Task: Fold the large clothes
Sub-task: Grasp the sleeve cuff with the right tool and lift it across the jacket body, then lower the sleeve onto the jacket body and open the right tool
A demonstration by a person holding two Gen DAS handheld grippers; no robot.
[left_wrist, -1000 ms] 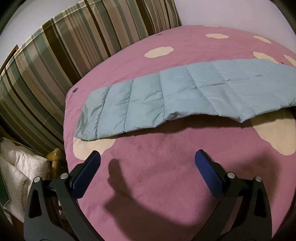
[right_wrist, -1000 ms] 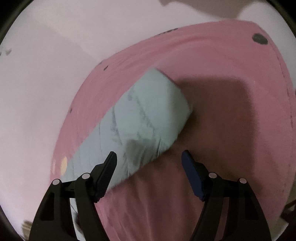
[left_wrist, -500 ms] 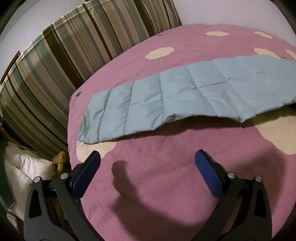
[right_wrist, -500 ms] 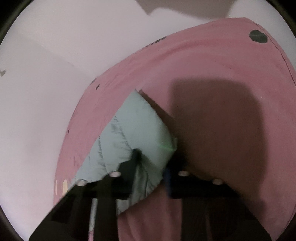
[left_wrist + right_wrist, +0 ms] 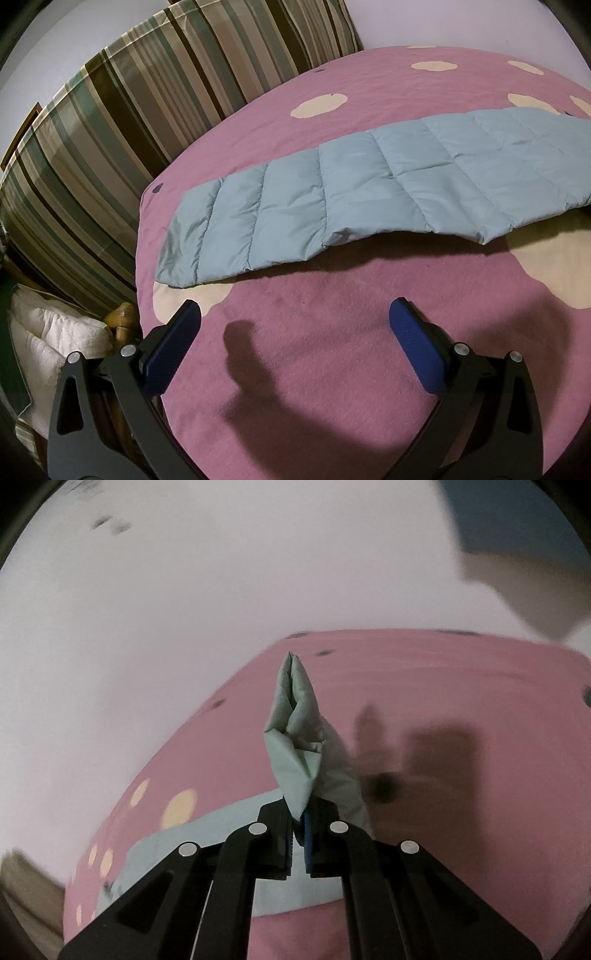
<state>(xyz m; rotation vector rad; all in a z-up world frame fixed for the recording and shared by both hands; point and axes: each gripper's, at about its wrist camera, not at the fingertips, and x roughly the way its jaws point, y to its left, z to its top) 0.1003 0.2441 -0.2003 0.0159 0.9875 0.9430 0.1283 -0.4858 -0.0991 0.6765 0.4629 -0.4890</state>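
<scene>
We are early in the fold, by our reading: the quilted pale-blue garment (image 5: pixel 369 192) lies as a long narrow strip across the bed (image 5: pixel 332 369), so a lengthwise fold looks done and the end-to-end folds remain. Our right gripper (image 5: pixel 299 834) is clamped on one puffy end, lifted off the pink fleece cover; its jaws have just been closing on that fabric. Our left gripper (image 5: pixel 295 325) hangs wide apart, empty, above the cover. The shell looks smooth, slippery, stitched in padded panels.
</scene>
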